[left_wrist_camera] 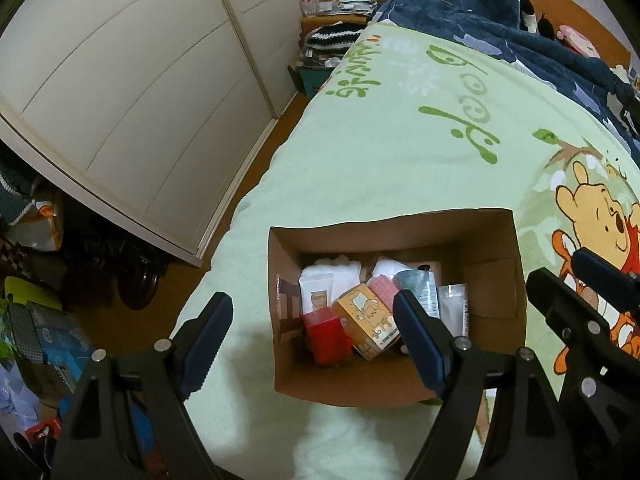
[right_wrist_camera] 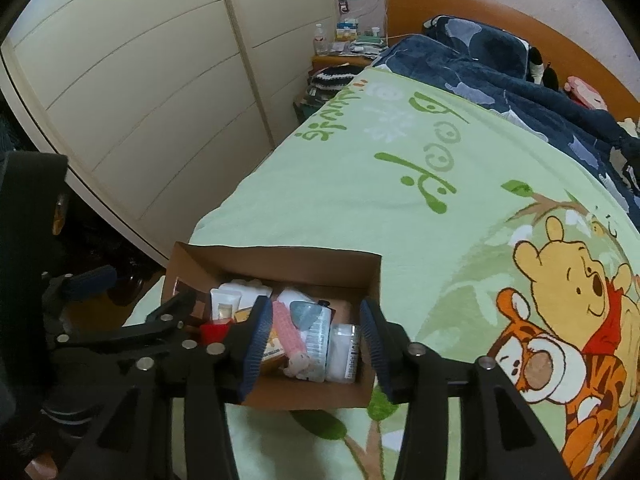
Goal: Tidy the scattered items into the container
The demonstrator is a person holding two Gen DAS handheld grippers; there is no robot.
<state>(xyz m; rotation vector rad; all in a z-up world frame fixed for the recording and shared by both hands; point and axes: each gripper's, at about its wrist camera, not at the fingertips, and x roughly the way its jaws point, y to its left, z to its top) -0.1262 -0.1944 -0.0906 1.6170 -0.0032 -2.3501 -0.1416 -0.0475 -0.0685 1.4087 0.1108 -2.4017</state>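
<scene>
covering most of both views, a pale green blanket (left_wrist_camera: 360, 128) with cartoon bear and tiger prints lies over the bed; a dark blue duvet (left_wrist_camera: 500, 28) is bunched at its far end, cream wardrobe doors (left_wrist_camera: 132, 92) stand along the left side. on the blanket, near the bed's left edge, sits an open brown cardboard box (left_wrist_camera: 496, 276), upright, flaps gone or folded, not clear which. items lie packed in its left and middle part: a red box (left_wrist_camera: 326, 334) at the near side, an orange printed carton (left_wrist_camera: 366, 320) touching it, a pink piece (left_wrist_camera: 384, 286) just behind, a grey-green tube (left_wrist_camera: 418, 290) beside that, a white tube (left_wrist_camera: 316, 290) and white packets toward the far wall. right part of the box floor shows bare.

left gripper (left_wrist_camera: 310, 322) hangs above the box's near left corner, jaws spread wide, nothing between the pads. right gripper (right_wrist_camera: 312, 344) hangs over the box's near side, jaws partly apart, gripping nothing; the box contents show through the gap.
</scene>
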